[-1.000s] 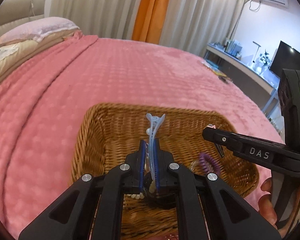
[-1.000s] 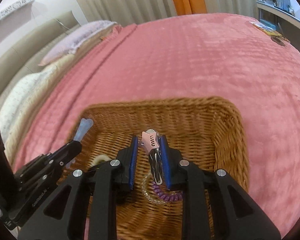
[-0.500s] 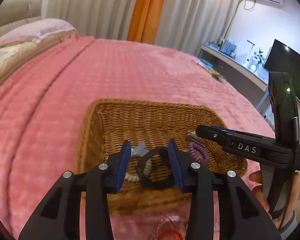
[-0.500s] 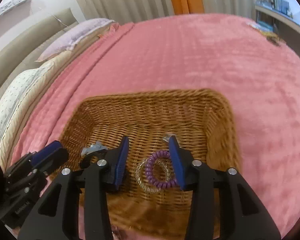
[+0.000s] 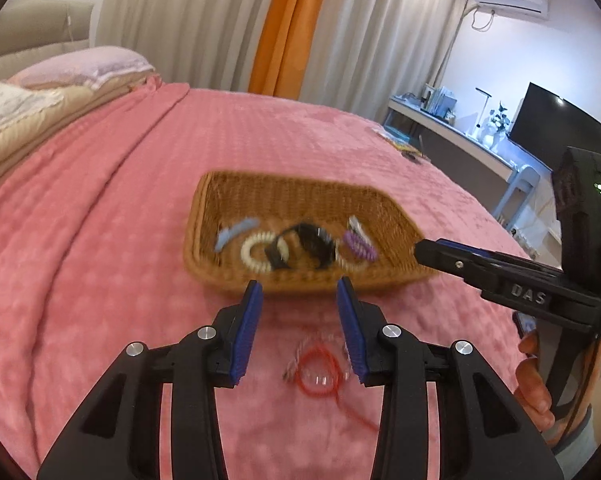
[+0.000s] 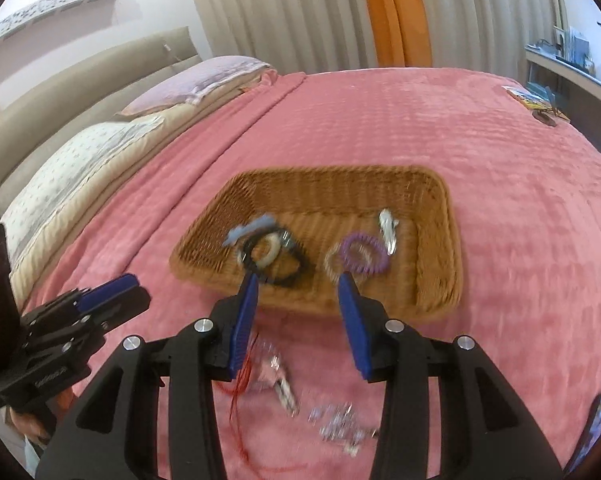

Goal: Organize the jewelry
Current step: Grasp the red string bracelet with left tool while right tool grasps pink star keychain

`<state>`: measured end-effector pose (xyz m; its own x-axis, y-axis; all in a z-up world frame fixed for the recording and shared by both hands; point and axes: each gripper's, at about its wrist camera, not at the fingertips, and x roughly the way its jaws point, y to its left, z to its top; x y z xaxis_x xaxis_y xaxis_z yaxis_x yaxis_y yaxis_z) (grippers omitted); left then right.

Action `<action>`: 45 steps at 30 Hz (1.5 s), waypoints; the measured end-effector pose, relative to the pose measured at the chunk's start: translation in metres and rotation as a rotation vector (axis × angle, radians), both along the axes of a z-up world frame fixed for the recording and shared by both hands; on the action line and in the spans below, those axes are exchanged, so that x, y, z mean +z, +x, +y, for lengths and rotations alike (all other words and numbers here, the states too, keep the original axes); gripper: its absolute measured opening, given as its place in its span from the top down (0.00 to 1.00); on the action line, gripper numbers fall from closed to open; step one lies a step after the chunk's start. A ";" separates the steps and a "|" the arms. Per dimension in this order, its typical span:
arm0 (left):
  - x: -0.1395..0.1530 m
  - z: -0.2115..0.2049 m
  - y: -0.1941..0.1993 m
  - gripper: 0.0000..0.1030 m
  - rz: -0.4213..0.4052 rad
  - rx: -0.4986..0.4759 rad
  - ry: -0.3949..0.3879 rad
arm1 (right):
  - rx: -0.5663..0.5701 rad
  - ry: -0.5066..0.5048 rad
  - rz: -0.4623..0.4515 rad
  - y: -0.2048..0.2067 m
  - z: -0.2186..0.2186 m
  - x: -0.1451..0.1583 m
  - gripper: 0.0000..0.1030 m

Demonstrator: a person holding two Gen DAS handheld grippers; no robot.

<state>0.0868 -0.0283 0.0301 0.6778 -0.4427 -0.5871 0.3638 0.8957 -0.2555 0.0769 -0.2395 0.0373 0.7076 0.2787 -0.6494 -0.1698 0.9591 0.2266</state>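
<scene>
A wicker basket (image 5: 236, 280) (image 6: 436, 280) sits on the pink bedspread. In it lie a light blue hair clip (image 5: 234, 232) (image 6: 248, 230), a cream coil tie (image 5: 256, 254), a black band (image 5: 308, 246) (image 6: 276, 264), a purple coil tie (image 5: 358, 246) (image 6: 362, 256) and a silver-pink clip (image 6: 388, 228). My left gripper (image 5: 299, 336) is open and empty, in front of the basket, above a red string bracelet (image 5: 316, 372) (image 6: 240, 380). My right gripper (image 6: 298, 320) is open and empty, in front of the basket. A silvery chain (image 6: 340, 428) lies on the bedspread below it.
Pillows (image 6: 80, 160) lie at the bed's head on the left. A desk with a monitor (image 5: 556, 132) stands beyond the bed's right side. Small items (image 6: 536, 104) lie at the bed's far right edge. A phone (image 6: 592, 428) shows at the lower right.
Both grippers opened and dropped their clips in the basket: blue from the left, pink-silver from the right. Both then pulled back toward me, clear of the basket.
</scene>
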 end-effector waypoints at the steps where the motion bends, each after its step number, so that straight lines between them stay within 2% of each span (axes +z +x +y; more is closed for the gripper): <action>1: -0.007 0.001 -0.001 0.64 0.014 -0.001 0.003 | 0.006 -0.004 0.006 -0.003 0.002 -0.004 0.63; 6: -0.043 0.004 0.000 0.64 0.129 -0.033 -0.010 | 0.025 -0.026 0.054 -0.020 0.013 -0.040 0.64; 8: -0.057 0.000 0.001 0.65 0.173 -0.062 0.001 | 0.036 -0.037 0.077 -0.021 0.018 -0.053 0.68; 14: -0.080 -0.010 0.007 0.66 0.236 -0.072 0.024 | 0.087 -0.081 0.110 -0.023 0.033 -0.076 0.70; 20: -0.085 -0.024 0.011 0.66 0.245 -0.082 0.065 | 0.104 -0.127 0.133 -0.024 0.042 -0.089 0.70; 24: -0.089 -0.031 0.013 0.72 0.244 -0.065 0.121 | 0.094 -0.122 0.145 -0.020 0.041 -0.092 0.80; 29: -0.090 -0.027 0.010 0.97 0.242 -0.050 0.112 | 0.094 -0.145 0.154 -0.016 0.045 -0.096 0.88; 35: -0.087 -0.024 0.001 0.97 0.216 -0.036 0.104 | 0.095 -0.127 0.146 -0.019 0.042 -0.094 0.89; 45: -0.071 -0.005 -0.023 0.97 0.162 -0.019 0.030 | 0.086 -0.046 0.095 -0.038 0.028 -0.080 0.89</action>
